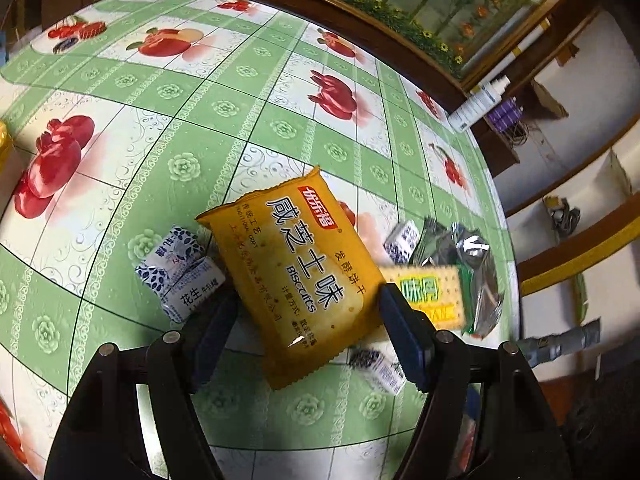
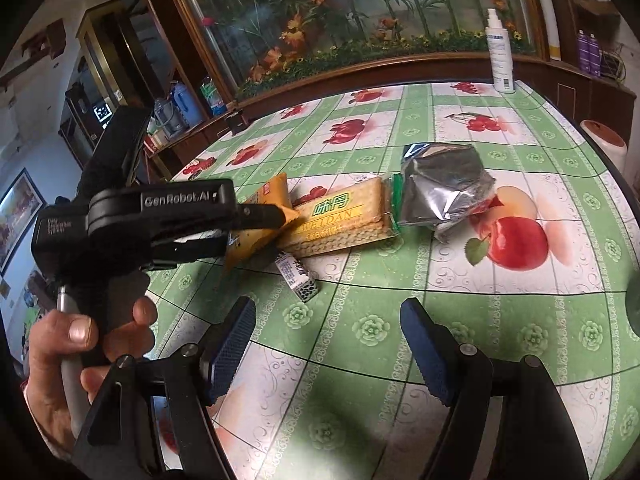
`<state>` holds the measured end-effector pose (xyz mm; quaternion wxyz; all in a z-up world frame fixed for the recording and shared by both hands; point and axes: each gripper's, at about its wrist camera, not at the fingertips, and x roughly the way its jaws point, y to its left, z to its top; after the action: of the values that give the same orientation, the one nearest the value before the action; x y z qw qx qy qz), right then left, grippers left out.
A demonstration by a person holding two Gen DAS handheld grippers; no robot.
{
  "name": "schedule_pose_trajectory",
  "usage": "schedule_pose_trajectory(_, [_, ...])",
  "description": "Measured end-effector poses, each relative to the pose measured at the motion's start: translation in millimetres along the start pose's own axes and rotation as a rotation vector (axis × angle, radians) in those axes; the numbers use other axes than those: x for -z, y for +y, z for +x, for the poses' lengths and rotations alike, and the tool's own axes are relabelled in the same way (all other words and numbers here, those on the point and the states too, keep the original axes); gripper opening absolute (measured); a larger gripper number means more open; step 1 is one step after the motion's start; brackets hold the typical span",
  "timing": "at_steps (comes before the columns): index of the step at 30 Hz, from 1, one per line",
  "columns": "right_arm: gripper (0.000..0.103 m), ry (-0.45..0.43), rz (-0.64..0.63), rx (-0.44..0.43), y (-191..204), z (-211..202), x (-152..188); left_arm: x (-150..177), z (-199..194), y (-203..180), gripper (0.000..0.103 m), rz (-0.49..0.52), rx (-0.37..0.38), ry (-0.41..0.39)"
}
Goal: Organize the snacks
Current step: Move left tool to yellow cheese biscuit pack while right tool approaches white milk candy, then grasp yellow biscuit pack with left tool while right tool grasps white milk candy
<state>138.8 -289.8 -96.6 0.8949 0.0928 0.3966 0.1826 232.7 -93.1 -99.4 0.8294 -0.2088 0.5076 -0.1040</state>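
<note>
Straddling the orange biscuit packet (image 1: pixel 298 276) on the tablecloth (image 1: pixel 200 128), the left gripper (image 1: pixel 308 312) stands spread beside the peanut candies (image 1: pixel 180 276); the right gripper (image 2: pixel 326 344) hovers apart, clamping nothing.

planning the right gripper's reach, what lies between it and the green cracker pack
In the right wrist view, only bare tablecloth separates the open right gripper from the green cracker pack; a small blue-white candy lies just left of that path.
</note>
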Motion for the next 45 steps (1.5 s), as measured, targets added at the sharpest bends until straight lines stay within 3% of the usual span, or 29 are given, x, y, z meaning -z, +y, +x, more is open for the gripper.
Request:
schedule_pose_trajectory(3, [0.075, 0.016, -0.033, -0.016, 8, 10, -6, -9, 2, 6, 0.072, -0.048, 0.029, 0.009])
schedule_pose_trajectory(6, [0.057, 0.056, -0.074, -0.028, 19, 27, -14, -14, 4, 7, 0.072, -0.056, 0.016, 0.012])
schedule_pose_trajectory(9, [0.049, 0.088, -0.116, -0.014, 29, 45, -19, -18, 6, 7, 0.072, -0.063, 0.011, 0.012])
schedule_pose_trajectory(17, [0.038, 0.104, -0.127, 0.000, 33, 52, -15, -27, 16, -4, 0.079, -0.042, -0.037, 0.014])
schedule_pose_trajectory(20, [0.036, 0.103, -0.129, 0.009, 33, 52, -14, -28, 18, -9, 0.079, 0.003, -0.075, 0.008])
schedule_pose_trajectory(22, [0.026, 0.103, -0.126, 0.013, 32, 52, -14, -25, 20, -14, 0.079, 0.059, -0.120, 0.000])
schedule_pose_trajectory(25, [0.015, 0.107, -0.117, 0.009, 30, 52, -15, -19, 20, -17, 0.069, 0.129, -0.183, -0.018])
schedule_pose_trajectory(30, [0.014, 0.109, -0.137, 0.018, 33, 48, -11, -5, 9, -10, 0.069, 0.191, -0.157, -0.023])
schedule_pose_trajectory(37, [0.014, 0.097, -0.132, -0.002, 36, 26, 3, 34, -30, 14, 0.069, 0.194, -0.123, -0.037])
schedule_pose_trajectory(45, [0.014, 0.081, -0.111, -0.029, 38, 5, 17, 82, -100, 31, 0.069, 0.244, -0.154, -0.152])
